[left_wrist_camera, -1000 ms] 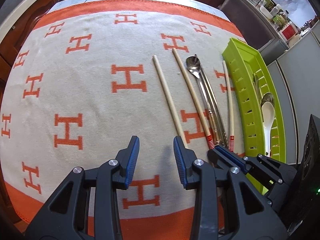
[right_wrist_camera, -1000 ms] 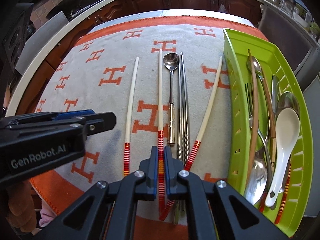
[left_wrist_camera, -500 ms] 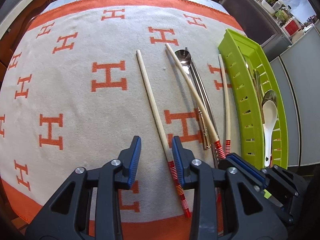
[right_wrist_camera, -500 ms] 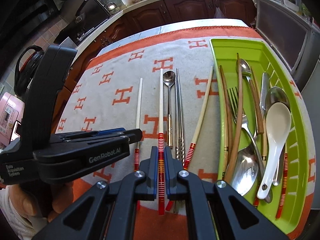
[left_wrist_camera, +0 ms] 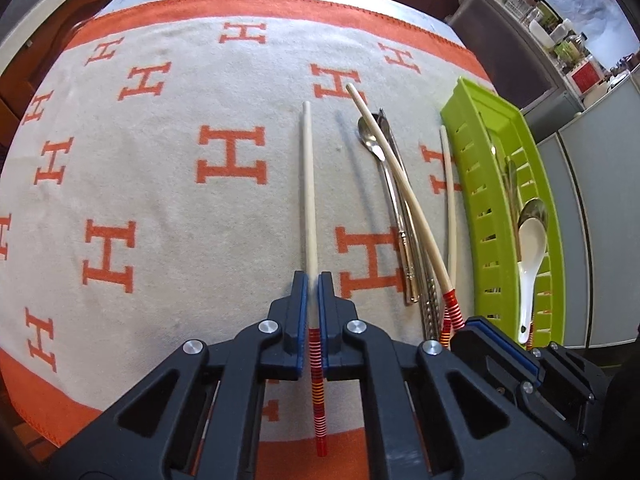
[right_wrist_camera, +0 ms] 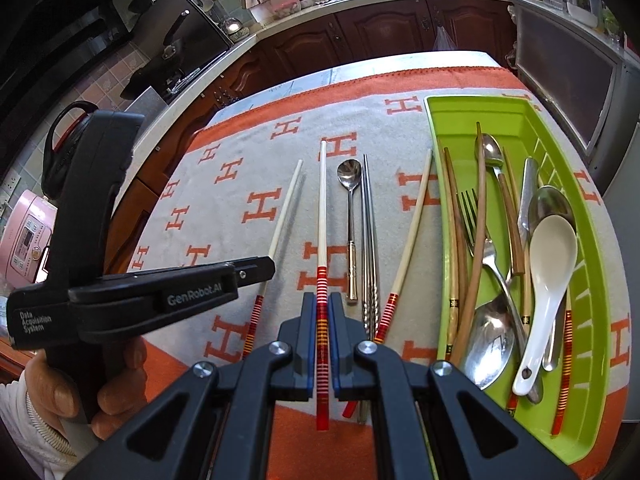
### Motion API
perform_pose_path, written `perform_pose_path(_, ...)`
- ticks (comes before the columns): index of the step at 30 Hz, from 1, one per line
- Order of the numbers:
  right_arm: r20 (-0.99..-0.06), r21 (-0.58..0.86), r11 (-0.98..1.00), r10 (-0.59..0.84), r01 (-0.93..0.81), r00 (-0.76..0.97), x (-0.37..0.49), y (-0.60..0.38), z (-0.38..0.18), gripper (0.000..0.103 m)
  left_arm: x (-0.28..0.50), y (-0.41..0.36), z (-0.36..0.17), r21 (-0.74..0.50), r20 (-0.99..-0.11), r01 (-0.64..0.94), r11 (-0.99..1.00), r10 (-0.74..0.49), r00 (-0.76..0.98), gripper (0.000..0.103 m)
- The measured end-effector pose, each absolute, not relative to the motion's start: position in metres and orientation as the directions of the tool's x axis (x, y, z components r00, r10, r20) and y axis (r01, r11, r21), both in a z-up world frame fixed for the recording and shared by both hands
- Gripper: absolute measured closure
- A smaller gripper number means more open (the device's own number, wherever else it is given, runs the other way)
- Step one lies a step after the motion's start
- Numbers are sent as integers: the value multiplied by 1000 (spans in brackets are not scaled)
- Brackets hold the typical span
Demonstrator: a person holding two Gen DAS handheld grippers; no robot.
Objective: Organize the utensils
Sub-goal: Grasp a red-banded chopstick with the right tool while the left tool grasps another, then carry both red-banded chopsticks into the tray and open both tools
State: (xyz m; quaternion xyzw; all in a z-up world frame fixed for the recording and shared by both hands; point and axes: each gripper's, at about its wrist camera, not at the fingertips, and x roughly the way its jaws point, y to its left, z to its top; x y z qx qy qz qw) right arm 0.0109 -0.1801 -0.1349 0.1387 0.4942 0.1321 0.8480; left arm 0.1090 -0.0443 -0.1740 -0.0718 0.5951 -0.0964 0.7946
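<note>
My left gripper is closing its jaws on a cream chopstick with a red-striped end, and the pads press on it just above the stripes. That chopstick still lies along the cloth. My right gripper is shut on a second striped chopstick, which is tilted up off the cloth and crosses over the metal spoon in the left wrist view. A third striped chopstick lies loose beside the green tray. The left gripper also shows at the left of the right wrist view.
A metal spoon and a pair of metal chopsticks lie on the orange-and-grey cloth. The tray holds a white spoon, a fork, wooden chopsticks and more spoons. A hand grips the left tool. Kitchen cabinets stand behind.
The left jaws have shut from wide apart onto the leftmost chopstick. The right gripper has lifted with its chopstick, whose far end is now off the cloth.
</note>
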Motion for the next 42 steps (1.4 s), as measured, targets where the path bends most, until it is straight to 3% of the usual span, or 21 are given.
perform_pose_path(9,-757,389,920,348,-47,553,-6,-204,-108,98,107,-51,-132,-303,-897,125,945,-327,299,100)
perform_pose_path(22,-731,381,914,207,138,650,-29,-272,-87,98,105,-140,-84,-352,-858,308,884,-436,271,100)
perform_pose_path(34,-794,349,907,152,236,589,-32,-298,-119,98,112,-197,-116,-397,-867,327,858,-467,173,100)
perform_pose_path(42,-814,377,884,173,277,554,-28,-303,-130,97,108,-194,-135,-337,-903,339,878,-403,146,99)
